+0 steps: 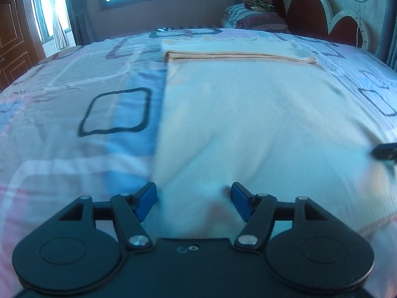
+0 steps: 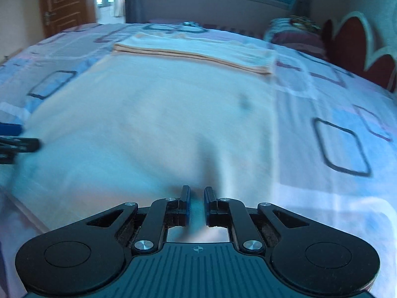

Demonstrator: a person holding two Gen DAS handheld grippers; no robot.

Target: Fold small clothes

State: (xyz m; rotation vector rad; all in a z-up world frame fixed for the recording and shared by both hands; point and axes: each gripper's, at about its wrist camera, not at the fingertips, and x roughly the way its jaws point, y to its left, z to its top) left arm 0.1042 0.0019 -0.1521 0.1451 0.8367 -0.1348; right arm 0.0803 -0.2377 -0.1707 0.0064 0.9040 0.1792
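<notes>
A: Where was the cloth [image 1: 248, 114]?
B: Flat on the bed [image 1: 62, 79], stretching away from both tools, far end folded.
A: The tools?
B: Left tool [image 1: 194, 200] spread over the near edge; right tool [image 2: 197, 204] pinching it.

Left gripper [image 1: 194, 200] black, round side discs, silver screws, blue finger pads [image 1: 148, 198], right gripper [image 2: 197, 204] black, ribbed grey plate with crosshair mark behind its fingers
</notes>
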